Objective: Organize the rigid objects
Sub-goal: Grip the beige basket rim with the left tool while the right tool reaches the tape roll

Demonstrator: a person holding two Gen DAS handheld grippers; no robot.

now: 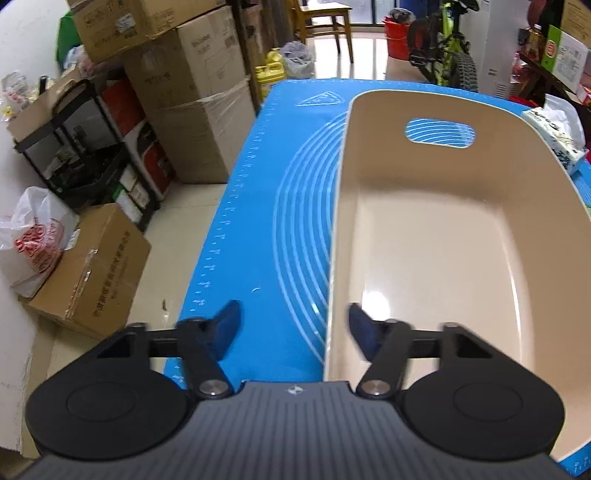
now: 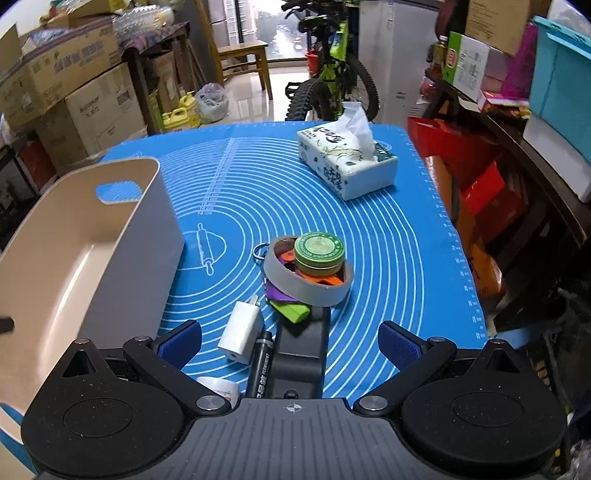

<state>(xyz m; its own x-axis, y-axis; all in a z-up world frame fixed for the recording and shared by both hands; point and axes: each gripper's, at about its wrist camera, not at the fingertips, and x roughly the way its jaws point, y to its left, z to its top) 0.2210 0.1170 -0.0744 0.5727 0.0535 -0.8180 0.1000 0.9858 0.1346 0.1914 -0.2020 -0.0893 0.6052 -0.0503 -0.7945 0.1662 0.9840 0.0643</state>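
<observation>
beige bin [image 1: 443, 236] lies lengthwise away; left fingers [image 1: 236, 321] straddle its wall, right fingers [image 2: 400, 345] open, empty.

The open right tool [image 2: 290, 341] hangs over a white charger [image 2: 242, 330], beside the beige bin [image 2: 122, 236].

Daylight enters from the window [image 2: 280, 33] behind the blue mat [image 2: 388, 258]; the beige bin [image 1: 436, 236] floor shows glare. Edges curve strongly, with slight blur.
</observation>
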